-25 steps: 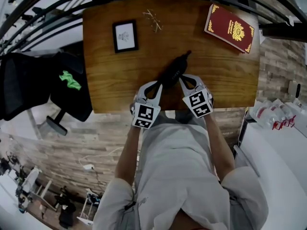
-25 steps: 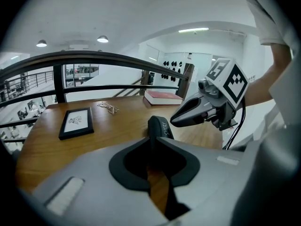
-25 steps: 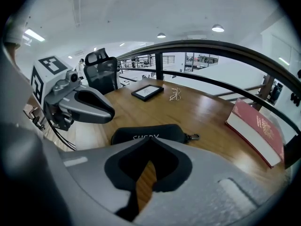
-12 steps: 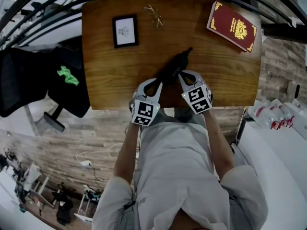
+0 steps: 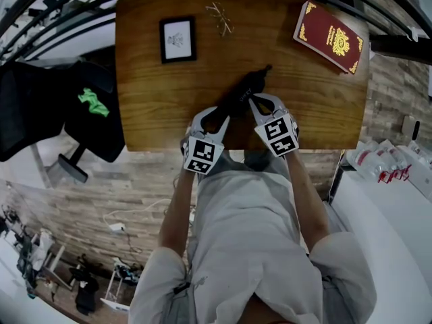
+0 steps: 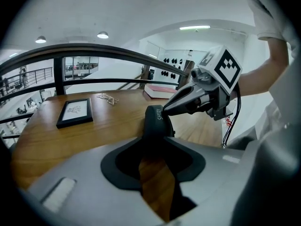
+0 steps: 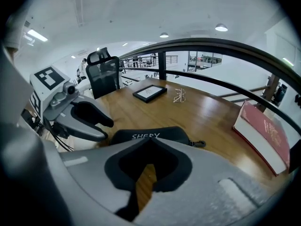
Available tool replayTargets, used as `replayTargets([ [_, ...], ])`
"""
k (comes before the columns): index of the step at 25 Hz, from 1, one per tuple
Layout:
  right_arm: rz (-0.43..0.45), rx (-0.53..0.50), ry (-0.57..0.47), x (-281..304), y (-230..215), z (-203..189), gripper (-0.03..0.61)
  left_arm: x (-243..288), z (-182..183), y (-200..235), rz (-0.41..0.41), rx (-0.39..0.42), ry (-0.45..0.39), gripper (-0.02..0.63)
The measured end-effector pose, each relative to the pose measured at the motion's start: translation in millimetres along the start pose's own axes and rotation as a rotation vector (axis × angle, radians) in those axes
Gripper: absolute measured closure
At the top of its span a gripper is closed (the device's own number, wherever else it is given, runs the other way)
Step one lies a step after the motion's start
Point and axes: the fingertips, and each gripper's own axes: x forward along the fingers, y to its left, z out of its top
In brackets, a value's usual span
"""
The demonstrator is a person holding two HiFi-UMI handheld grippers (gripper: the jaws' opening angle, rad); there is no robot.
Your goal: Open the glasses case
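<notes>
The left gripper has its jaws apart. They have just been opening, and a wedge of bare wood shows between them in the left gripper view. The near end of the glasses case stands right at the jaw tips, but the pads do not press on it. The right gripper has its jaws only a little apart. A thin strip of wood shows between them and nothing is held. Its tips sit against the long side of the case, about midway along it.

The case is black, soft and closed. It lies on the wooden table near the front edge. In the head view it runs slantwise from 7 o'clock by the left gripper to 1 o'clock, and its small zip pull is at the far end.

From the grippers, a small black picture frame lies flat at 11 o'clock. A pair of thin wire glasses rests at 12 o'clock near the far edge. A red book with gold trim sits at 1 o'clock in the far corner. All three are well apart from the case. A black office chair stands off the table's edge at 9 o'clock.
</notes>
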Motion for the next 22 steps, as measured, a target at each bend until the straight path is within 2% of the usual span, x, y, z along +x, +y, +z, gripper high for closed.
replayTargets([
  [10,0.028,-0.030,-0.044,8.7,2.2,24.0,0.575,12.1,-15.9,4.4,-0.018,0.066,0.060,0.331],
  [16,0.043,-0.045,-0.065,14.5,3.6,34.8,0.575,23.5,-15.6,6.7,-0.033,0.107,0.077,0.290],
  [22,0.070,-0.015,-0.095,21.4,3.4,43.8,0.575,37.2,-8.1,10.4,-0.038,0.145,0.081,0.265],
])
